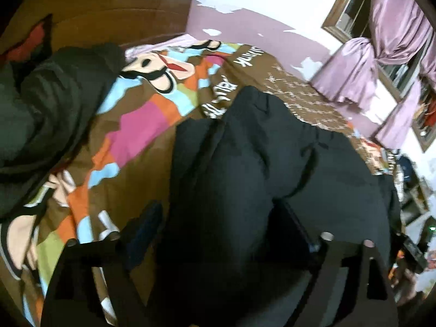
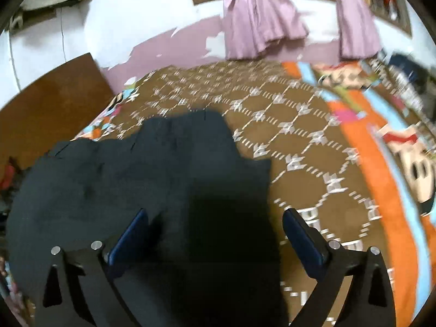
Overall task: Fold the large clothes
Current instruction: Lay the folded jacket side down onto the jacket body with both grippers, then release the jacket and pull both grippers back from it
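A black garment (image 1: 261, 163), rumpled and partly doubled over, lies on a bed covered by a brown bedspread (image 2: 294, 125) printed with cartoon monkey faces and bright patches. The left tool (image 1: 218, 218) hangs low over the garment, its fingers spread wide with the black cloth bulging up between them; nothing is pinched. The right tool (image 2: 215, 226) is also spread wide, its blue pads (image 2: 130, 234) on either side of the garment's near edge, the right finger over bare bedspread. A second dark garment (image 1: 51, 103) is heaped at the bed's far left, apart from the black one. A wooden headboard (image 1: 114, 8) stands behind it, and tied lilac curtains (image 2: 256, 19) hang at the window.
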Available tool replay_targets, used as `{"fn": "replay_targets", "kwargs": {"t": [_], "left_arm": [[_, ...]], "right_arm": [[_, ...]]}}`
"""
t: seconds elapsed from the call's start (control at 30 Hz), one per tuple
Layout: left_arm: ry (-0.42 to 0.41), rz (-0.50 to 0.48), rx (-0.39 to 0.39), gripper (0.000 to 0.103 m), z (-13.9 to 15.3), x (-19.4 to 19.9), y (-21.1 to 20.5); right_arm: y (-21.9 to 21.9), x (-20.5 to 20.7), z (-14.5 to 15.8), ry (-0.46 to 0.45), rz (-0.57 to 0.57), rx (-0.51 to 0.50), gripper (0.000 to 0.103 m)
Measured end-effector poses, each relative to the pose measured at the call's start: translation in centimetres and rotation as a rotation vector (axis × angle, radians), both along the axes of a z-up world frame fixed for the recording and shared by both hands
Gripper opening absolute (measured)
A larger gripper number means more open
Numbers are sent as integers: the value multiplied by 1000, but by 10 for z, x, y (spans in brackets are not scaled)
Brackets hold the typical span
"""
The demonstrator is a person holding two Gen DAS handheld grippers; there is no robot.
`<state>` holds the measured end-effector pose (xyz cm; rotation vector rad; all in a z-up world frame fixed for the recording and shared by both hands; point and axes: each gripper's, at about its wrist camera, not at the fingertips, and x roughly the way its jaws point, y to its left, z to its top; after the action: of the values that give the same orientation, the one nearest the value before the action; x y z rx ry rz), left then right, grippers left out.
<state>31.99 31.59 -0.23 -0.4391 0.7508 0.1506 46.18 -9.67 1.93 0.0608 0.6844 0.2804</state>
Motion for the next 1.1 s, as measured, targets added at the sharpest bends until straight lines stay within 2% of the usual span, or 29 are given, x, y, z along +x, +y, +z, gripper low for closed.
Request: {"fn": "replay_targets", "kwargs": {"t": [0.17,0.3,0.63,1.1], "left_arm": [[-59,21,157,98,14,-12,-26],[-85,-9,244,100,25,-20,-51],[-160,-85,267,101,55,-51,-91],[-233,-137,307,101,103,-117,-131]], "right_arm": [[6,-22,15,-42,-3,13,102],[10,-43,30,-78,-7,41,103],[19,-100,74,-122,16,45,103],[49,-180,132,-71,202,-79,103]]}}
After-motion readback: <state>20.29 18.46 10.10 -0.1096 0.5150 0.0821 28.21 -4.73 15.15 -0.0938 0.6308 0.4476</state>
